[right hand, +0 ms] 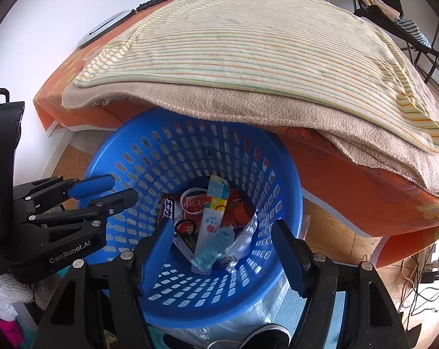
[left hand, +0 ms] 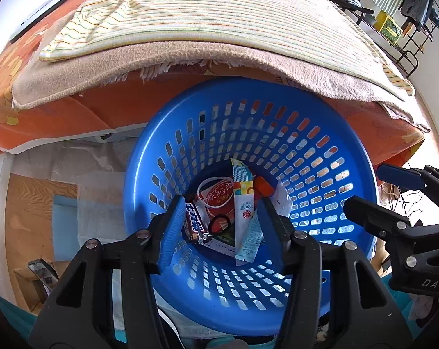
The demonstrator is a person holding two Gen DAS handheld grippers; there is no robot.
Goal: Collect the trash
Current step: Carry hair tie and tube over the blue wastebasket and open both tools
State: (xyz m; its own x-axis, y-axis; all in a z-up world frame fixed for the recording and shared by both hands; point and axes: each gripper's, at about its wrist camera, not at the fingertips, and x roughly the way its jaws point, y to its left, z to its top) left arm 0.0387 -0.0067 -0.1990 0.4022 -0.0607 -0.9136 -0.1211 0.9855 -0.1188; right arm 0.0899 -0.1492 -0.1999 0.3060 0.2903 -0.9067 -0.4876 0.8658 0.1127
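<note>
Both tongs, left (left hand: 219,221) and right (right hand: 222,247), hover open and empty over the blue basket (left hand: 350,157) beside the bed (right hand: 350,180), wrappers (right hand: 210,232) already inside; drop step looks done, next is seeking remaining trash.

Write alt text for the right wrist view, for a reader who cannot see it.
A blue slotted basket stands on the floor against a bed, holding wrappers, sachets and clear plastic trash. The right gripper hangs open and empty above it, the left gripper beside it at left. Striped and beige blankets cover the bed.
</note>
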